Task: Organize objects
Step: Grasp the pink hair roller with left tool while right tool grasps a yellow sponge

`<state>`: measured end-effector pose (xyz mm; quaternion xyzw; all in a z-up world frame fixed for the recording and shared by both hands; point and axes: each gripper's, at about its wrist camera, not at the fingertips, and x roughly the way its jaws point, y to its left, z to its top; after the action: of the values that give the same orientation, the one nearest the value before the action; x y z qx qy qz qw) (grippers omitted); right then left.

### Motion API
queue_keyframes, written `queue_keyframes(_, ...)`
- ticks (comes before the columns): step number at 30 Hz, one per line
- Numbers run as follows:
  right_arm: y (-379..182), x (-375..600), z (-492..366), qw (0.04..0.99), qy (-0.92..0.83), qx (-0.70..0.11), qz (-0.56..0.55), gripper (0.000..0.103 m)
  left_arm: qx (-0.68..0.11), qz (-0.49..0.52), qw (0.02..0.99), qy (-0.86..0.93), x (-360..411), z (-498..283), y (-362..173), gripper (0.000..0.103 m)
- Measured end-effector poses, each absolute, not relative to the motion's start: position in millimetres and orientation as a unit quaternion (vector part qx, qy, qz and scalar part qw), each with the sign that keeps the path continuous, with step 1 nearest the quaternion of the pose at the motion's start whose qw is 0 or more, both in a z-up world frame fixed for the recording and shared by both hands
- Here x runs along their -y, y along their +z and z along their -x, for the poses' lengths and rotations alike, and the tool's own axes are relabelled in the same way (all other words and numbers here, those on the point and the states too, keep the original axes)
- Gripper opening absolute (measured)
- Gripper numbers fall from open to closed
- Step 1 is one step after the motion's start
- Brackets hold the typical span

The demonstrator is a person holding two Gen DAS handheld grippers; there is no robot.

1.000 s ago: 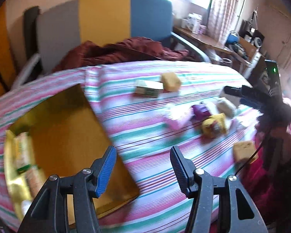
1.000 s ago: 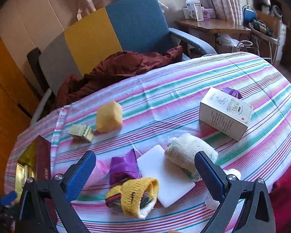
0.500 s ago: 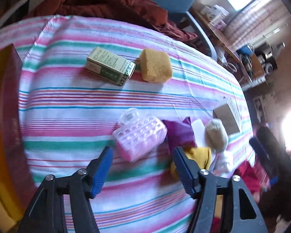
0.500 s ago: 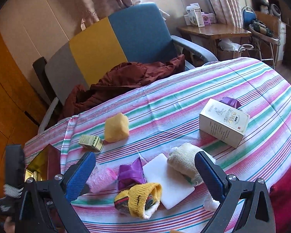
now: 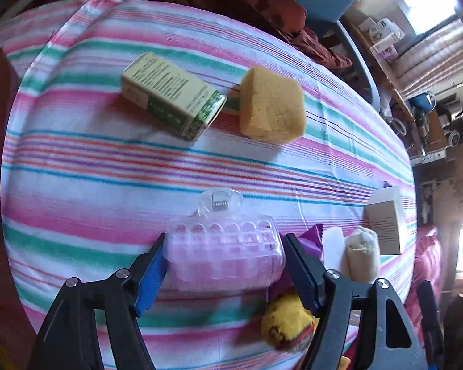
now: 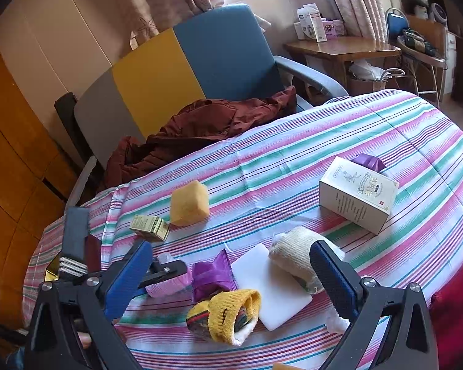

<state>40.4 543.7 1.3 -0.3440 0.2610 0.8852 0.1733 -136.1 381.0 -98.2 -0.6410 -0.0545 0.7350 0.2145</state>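
While its jaws are opening, L gripper [image 5: 223,265] straddles the pink plastic clip [image 5: 225,252] on the striped cloth [image 5: 92,185]; pads look just beside it, w/o squeezing. Green box [image 5: 173,95] & yellow sponge [image 5: 271,104] lie beyond, just apart. R gripper [image 6: 231,277] hovers wide, nothing held, over purple packet [image 6: 211,276], white pad [image 6: 271,286], yellow sock [image 6: 228,314].

No legible text in either view. Green-and-cream box [image 5: 173,100], just left of the yellow sponge [image 5: 271,108]: dense small print on its top face, too blurred to read. White carton [image 6: 358,194], well to the sponge's right: emblem, dark label band and red mark on top, fine print down its side, none resolvable.
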Motion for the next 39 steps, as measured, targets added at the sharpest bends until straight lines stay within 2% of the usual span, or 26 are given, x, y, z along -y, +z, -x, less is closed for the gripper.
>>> queue_keyframes(2, 0, -543, -39, 0.172, 0.885, -0.257, 0.346, 0.102, 0.026, 0.631, 0.228, 0.741, -386, 134, -97, 0.07)
queue_keyframes(3, 0, -542, -39, 0.172, 0.885, -0.256, 0.348, 0.102, 0.02, 0.624, 0.232, 0.746, -384, 132, -97, 0.066)
queue_keyframes(5, -1, -542, -38, 0.17, 0.886, -0.254, 0.35, 0.102, 0.021, 0.612, 0.249, 0.75, -376, 129, -97, 0.065)
queue_keyframes(16, -13, -529, -29, 0.163, 0.885, -0.225, 0.374, 0.102, -0.114, 0.51, 0.299, 0.799, -342, 84, -98, 0.066)
queue_keyframes(25, -22, -515, -3, 0.125, 0.879, -0.203, 0.412, 0.1, -0.102, 0.489, 0.32, 0.805, -329, 82, -99, 0.066)
queue_keyframes(32, -25, -504, 78, 0.09, 0.874, -0.137, 0.458, 0.086, -0.091, 0.473, 0.331, 0.812, -325, 75, -102, 0.066)
queue_keyframes(39, -59, -513, 159, 0.097, 0.848, -0.113, 0.508, 0.084, -0.094, 0.452, 0.34, 0.819, -323, 71, -105, 0.066)
